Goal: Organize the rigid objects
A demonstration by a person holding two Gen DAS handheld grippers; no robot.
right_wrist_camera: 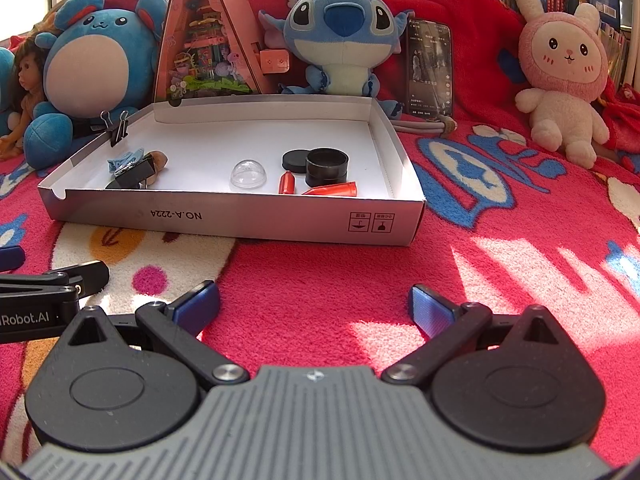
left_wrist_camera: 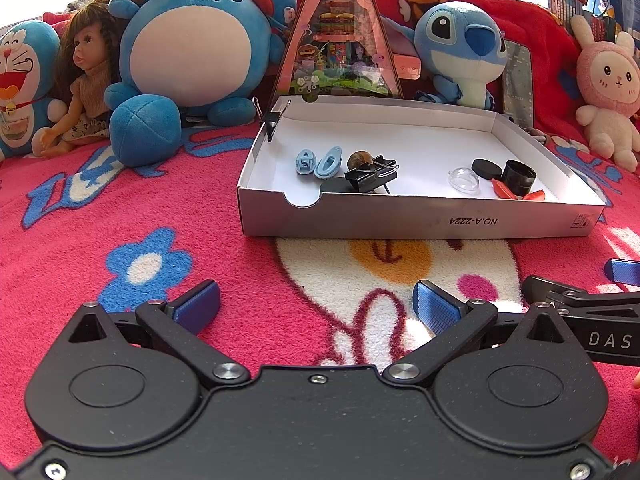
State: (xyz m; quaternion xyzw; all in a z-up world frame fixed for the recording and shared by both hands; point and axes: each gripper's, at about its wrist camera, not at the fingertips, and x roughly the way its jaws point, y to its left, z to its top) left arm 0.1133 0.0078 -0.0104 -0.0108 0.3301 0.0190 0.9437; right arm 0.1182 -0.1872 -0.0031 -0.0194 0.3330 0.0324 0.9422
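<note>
A shallow white cardboard box (left_wrist_camera: 420,220) (right_wrist_camera: 240,220) lies on the red blanket ahead of both grippers. In it lie two small blue shoes (left_wrist_camera: 318,162), a black binder clip (left_wrist_camera: 370,176) (right_wrist_camera: 134,172), a brown ball (left_wrist_camera: 360,159), a clear plastic dome (left_wrist_camera: 464,179) (right_wrist_camera: 248,174), a black disc (left_wrist_camera: 486,169) (right_wrist_camera: 295,160), a black ring-shaped cup (left_wrist_camera: 518,178) (right_wrist_camera: 326,167) and two orange pieces (left_wrist_camera: 505,190) (right_wrist_camera: 332,190). My left gripper (left_wrist_camera: 316,306) is open and empty above the blanket. My right gripper (right_wrist_camera: 314,306) is open and empty too, beside the left one.
Another binder clip (left_wrist_camera: 274,120) (right_wrist_camera: 116,128) grips the box's far left rim. Behind the box stand a triangular toy house (left_wrist_camera: 340,32), a Stitch plush (right_wrist_camera: 340,36), a round blue plush (left_wrist_camera: 192,48), a doll (left_wrist_camera: 86,80), a pink rabbit plush (right_wrist_camera: 564,76) and a phone (right_wrist_camera: 430,68).
</note>
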